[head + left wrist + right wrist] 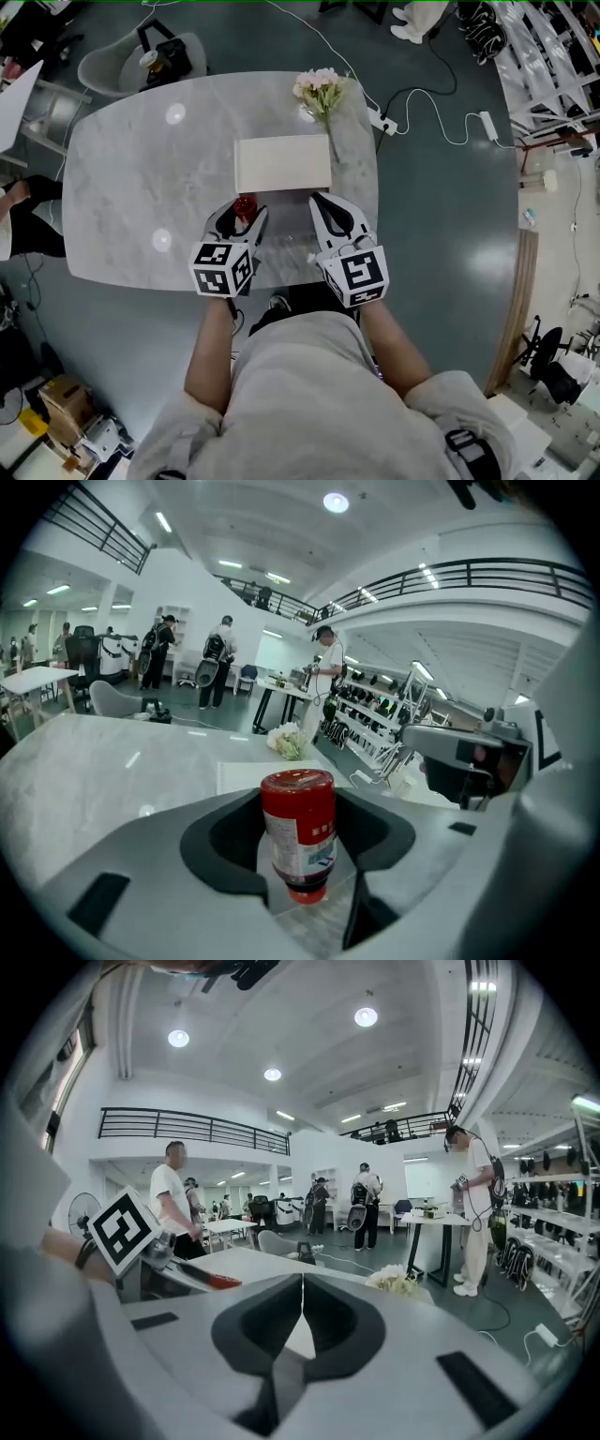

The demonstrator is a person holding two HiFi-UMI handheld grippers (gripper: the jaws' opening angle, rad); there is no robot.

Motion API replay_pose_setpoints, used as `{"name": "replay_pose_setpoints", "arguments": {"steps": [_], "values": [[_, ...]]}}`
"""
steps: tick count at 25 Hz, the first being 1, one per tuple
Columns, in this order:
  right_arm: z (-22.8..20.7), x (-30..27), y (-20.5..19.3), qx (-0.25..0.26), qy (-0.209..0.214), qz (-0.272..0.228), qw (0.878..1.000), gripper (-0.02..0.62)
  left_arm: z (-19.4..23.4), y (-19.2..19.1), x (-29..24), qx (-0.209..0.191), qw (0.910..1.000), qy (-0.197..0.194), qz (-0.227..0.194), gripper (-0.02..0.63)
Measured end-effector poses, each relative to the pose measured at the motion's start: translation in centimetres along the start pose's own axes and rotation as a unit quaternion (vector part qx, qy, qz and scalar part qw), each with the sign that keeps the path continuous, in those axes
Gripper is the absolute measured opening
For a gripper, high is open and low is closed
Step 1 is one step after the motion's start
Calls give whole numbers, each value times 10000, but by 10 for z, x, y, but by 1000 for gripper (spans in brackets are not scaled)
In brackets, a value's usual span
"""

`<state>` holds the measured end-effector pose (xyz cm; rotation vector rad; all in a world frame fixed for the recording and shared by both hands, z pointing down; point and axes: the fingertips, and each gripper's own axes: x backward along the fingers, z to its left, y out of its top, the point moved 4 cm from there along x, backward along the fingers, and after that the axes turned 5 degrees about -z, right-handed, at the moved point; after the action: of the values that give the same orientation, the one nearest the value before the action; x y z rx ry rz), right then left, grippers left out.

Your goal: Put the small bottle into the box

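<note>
Red small bottle (pixel 298 832) clamped in left claw (pixel 244 214), right claw (pixel 302 1302) closed, flowers (pixel 322 89) beyond box (pixel 282 162).

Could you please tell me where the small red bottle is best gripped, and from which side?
Probably around its labelled middle, from the person's side, as the left gripper holds the small red bottle now: the round body seats in the jaws' curved recesses, while its narrower lower end would likely sit loose.

A grey marble table (pixel 131 187) carries a white box (pixel 281 163) and flowers (pixel 321 91)
</note>
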<state>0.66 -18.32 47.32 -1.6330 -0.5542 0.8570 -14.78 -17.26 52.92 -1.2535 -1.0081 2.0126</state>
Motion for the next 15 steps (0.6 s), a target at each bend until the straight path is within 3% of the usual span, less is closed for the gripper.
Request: {"name": "replay_pose_setpoints", "arguments": {"steps": [5, 15], "values": [[-8, -6, -23, -95, 18, 270, 9996, 25, 6, -26, -25, 0, 9985, 36, 554, 241], [-16, -12, -38, -183, 109, 374, 9991, 25, 13, -68, -57, 39, 9923, 155, 1228, 241]]}}
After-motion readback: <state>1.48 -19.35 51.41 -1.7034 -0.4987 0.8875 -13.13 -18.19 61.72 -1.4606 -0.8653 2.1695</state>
